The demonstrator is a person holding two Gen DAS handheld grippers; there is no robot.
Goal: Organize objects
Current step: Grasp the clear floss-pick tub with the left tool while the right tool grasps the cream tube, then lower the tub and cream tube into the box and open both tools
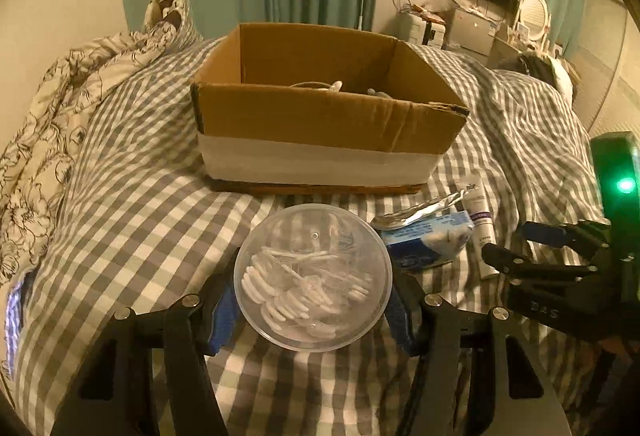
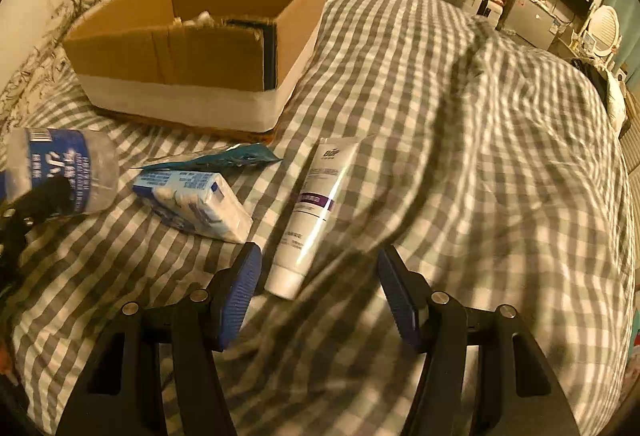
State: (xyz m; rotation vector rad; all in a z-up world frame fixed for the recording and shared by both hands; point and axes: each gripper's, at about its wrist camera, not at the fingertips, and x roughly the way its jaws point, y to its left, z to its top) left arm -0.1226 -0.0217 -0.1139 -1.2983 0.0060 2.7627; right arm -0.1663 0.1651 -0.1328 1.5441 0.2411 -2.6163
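Care is paying off while the left hand-held gripper (image 1: 312,310), clamped on the round clear plastic tub of white floss picks (image 1: 313,276), is carrying it level toward the open brown cardboard box (image 1: 320,108) on the checked bed (image 1: 132,176), as the right hand-held gripper (image 2: 320,292) is hanging apart above the white cream tube (image 2: 316,212).

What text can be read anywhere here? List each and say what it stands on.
"DAS": raised letters on the right tongs, seen from the left wrist.
White tube: a short logo near its crimped end and small lines below, too blurred to read.
Clear round container in the left tongs: blue label with barcode, unreadable.
Blue-and-white packet: print unreadable.
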